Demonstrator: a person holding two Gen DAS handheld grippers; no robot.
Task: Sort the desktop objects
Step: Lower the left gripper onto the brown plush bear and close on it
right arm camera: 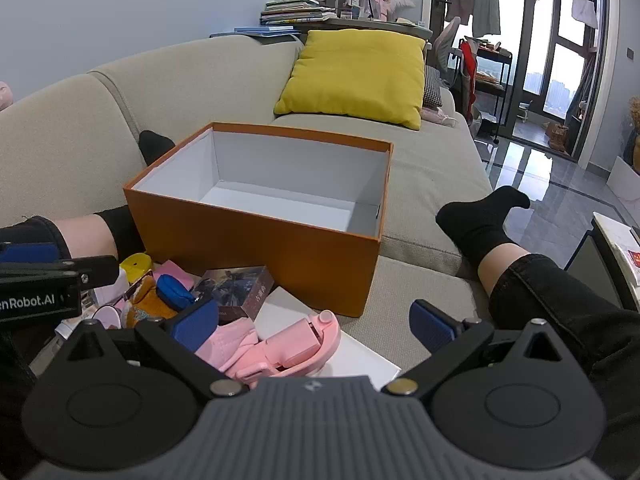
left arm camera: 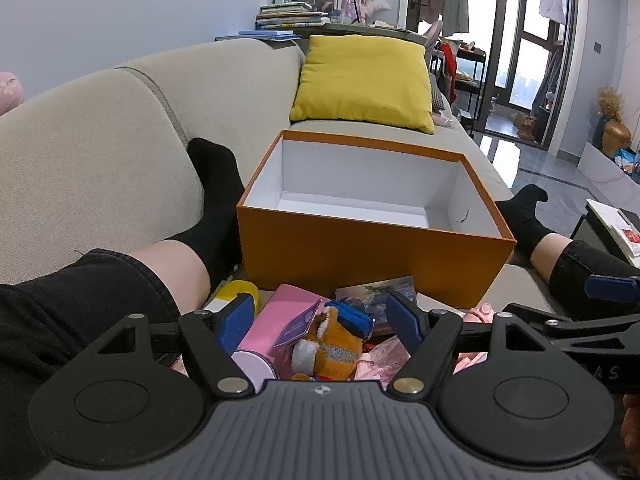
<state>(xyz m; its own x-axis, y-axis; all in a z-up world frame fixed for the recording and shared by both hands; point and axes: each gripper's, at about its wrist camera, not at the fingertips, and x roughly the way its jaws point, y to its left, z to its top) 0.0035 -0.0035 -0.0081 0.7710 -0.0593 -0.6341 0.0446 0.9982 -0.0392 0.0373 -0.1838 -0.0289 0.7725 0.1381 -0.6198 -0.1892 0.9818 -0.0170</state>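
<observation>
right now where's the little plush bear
In the left wrist view, the plush bear lies in the pile before the orange box, between the open left gripper's fingers.

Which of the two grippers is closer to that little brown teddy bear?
Left. The left gripper hangs open right over the teddy bear; the right gripper is off to the bear's right, over a pink gadget.

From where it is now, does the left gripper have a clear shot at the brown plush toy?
Probably yes. The left gripper hangs open right over the brown plush toy, nothing covering it. Only the small blue pouch crowds one side.
</observation>
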